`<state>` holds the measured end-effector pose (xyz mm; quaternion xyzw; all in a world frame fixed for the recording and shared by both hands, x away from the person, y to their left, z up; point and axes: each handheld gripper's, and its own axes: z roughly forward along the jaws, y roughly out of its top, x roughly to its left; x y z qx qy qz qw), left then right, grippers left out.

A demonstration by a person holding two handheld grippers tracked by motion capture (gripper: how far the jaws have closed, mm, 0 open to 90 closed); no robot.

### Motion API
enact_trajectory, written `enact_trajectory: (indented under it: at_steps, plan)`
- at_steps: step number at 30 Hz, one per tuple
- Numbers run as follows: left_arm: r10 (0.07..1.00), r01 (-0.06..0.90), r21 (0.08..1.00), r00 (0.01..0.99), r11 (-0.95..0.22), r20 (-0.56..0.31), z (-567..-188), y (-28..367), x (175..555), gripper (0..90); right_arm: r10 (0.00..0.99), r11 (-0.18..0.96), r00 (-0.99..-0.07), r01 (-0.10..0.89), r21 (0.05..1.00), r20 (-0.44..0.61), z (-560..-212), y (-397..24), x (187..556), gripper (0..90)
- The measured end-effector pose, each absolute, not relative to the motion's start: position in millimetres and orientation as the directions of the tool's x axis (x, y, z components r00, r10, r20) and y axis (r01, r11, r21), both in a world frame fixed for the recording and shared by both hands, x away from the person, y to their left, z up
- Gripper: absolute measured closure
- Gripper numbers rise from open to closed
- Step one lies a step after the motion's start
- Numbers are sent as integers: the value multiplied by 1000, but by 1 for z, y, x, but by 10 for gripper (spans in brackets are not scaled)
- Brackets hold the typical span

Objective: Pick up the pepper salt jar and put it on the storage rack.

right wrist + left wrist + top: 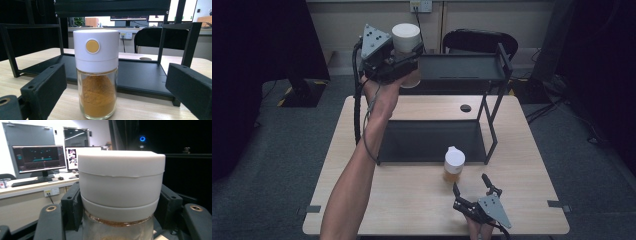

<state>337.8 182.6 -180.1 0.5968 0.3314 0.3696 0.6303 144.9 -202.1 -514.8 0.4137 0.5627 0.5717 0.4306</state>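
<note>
Up at the left, the left gripper is raised well above the table, its jaws clamped on a spice jar with a white cap. In the left gripper view the black pads press on both sides of that held jar just below the cap, and the jar stands upright between them. It hangs level with the upper shelf of the black two-tier rack, just beside that shelf's left end, so the shelf lies to its right.

Nearer the middle, a second jar with a white cap and orange powder stands upright on the table, just in front of the rack's lower tray.

At the right, the right gripper rests low near the table's front edge with its jaws spread wide and nothing between them. The second jar stands straight ahead of it, centred between the two jaws but not yet within them, its long axis vertical. The right gripper is by far the nearer one to this jar; a straight push forward would likely bring the jaws around its glass body.
</note>
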Motion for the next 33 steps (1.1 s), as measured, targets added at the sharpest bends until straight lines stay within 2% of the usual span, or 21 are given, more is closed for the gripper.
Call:
enact_trajectory:
  at_steps: [9, 12, 14, 17, 33]
  plan:
    - [880, -32, 999, 474, 32, -13, -179, 180, 366, 354, 958, 3, -285, -26, 1000, -11, -515, -202, 145, 21]
    - [891, -33, 999, 453, -3, 17, -179, 175, 369, 354, 958, 4, -285, -26, 1000, -11, -515, -202, 145, 21]
    - [889, -22, 1000, 458, 9, 2, -181, 176, 373, 354, 958, 4, -285, -26, 1000, -11, -515, -202, 145, 21]
    - [895, -15, 1000, 446, -19, 24, -183, 173, 376, 354, 958, 3, -285, -26, 1000, -10, -515, -202, 145, 21]
    - [885, 2, 1000, 465, -3, 1, -186, 175, 381, 353, 959, 4, -284, -26, 1000, -11, -515, -201, 144, 21]
